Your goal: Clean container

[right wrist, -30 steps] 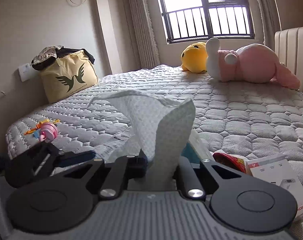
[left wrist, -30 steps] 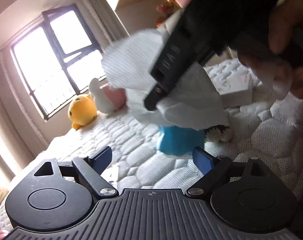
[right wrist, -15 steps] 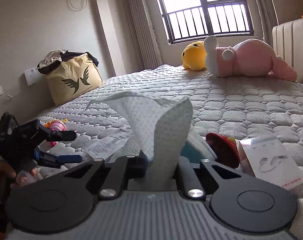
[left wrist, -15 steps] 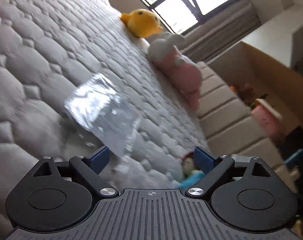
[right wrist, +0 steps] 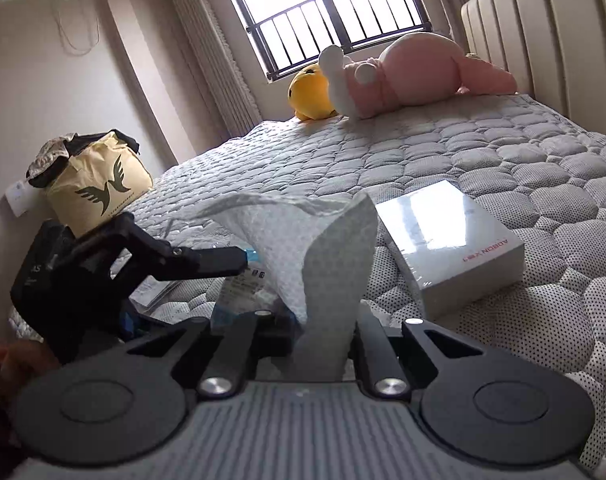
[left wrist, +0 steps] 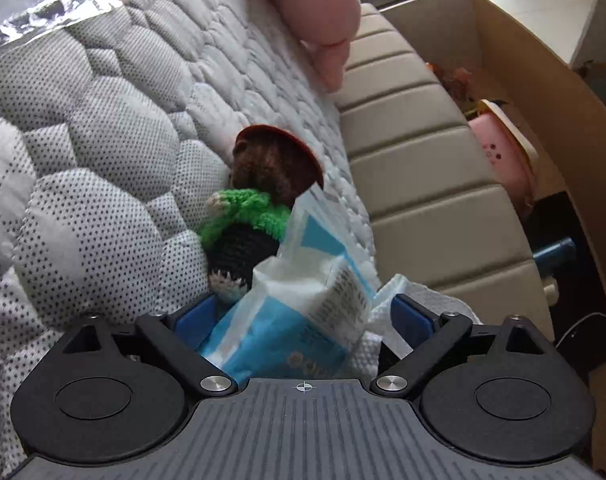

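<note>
On the bed (right wrist: 443, 148) — two plush toys (right wrist: 403, 76) at the far edge under the window (right wrist: 323, 12), against the headboard (right wrist: 543, 32). Nearer, toward the headboard side, a flat box (right wrist: 451, 240). At the opposite edge by the wall, a bag (right wrist: 99, 188). Between box and bag, a wipe pack (left wrist: 287, 320) beside a knitted doll (left wrist: 255, 208) — left claw (left wrist: 303, 316) astride the pack, right claw (right wrist: 323, 328) just behind it with a wipe (right wrist: 323, 256).

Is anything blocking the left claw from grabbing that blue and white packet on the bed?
No, nothing visible is in the way. The left claw is open, and the blue and white packet sits right between its fingers. The knitted doll lies behind the packet, not in front.
</note>
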{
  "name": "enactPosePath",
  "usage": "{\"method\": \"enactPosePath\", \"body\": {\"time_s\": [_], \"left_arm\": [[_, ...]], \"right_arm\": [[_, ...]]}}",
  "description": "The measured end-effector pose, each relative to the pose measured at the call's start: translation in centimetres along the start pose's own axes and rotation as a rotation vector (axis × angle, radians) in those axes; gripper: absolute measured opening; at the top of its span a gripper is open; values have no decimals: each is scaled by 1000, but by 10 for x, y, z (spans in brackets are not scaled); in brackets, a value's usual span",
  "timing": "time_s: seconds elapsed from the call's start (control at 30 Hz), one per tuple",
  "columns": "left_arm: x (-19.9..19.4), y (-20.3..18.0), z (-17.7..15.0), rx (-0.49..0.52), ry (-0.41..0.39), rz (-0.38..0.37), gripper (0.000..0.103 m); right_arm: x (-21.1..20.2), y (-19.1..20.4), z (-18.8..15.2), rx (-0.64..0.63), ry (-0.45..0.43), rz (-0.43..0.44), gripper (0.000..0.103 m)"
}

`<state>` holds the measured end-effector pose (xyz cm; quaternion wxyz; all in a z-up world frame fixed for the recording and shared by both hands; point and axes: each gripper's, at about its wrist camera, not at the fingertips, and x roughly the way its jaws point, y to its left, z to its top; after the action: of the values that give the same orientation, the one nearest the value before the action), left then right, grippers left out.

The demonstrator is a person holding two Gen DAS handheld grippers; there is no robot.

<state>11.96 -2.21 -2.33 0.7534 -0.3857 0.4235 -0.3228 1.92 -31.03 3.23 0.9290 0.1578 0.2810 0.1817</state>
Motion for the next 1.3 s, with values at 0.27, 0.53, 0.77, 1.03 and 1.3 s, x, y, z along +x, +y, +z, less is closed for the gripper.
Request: {"method": "enactPosePath", "body": {"time_s": [0.27,0.53,0.77,1.03,1.3], "left_arm": [[-38,-12,-5,245,-121,97,53],[-84,-14,24,401,-314,396,52],[-80,-22,15,500,-314,475,58],[-106,-19,16,441,-331,429,75],[-206,62,22,-233,-359,81,93]], "right_arm": [[-4,0,11,17,-42,29,12],[53,67,22,-89,72,251,12],[71,75,5,-135,169,247,10],[39,61,15,-128,103,153,12],[40,74,40,-118,32,203,12]]}}
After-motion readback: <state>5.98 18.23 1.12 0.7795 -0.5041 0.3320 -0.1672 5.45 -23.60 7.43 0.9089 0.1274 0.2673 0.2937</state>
